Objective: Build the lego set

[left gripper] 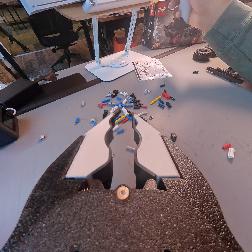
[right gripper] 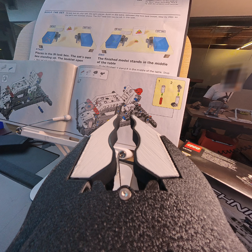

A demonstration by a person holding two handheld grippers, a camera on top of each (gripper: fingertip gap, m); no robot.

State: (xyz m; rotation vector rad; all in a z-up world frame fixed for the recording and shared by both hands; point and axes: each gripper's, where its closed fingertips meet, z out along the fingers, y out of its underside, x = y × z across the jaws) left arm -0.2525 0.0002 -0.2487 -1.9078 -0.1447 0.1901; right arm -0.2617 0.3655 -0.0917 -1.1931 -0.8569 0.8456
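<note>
While jaws gape, left gripper (left gripper: 123,115) overhangs small glossy plastic pins (left gripper: 126,103).

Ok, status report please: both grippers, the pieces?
Left gripper open, over loose pieces. Right gripper open, empty, facing booklet. Nothing blocking.

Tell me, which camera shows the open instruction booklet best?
The right wrist view: the instruction booklet fills it, both open pages facing the camera on a white stand. The left wrist view catches only its bottom edge from below, at the top of the frame.

Left wrist overlooks table (left gripper: 190,122); right faces booklet (right gripper: 122,98) closely — sharing stand (left gripper: 115,68).
</note>
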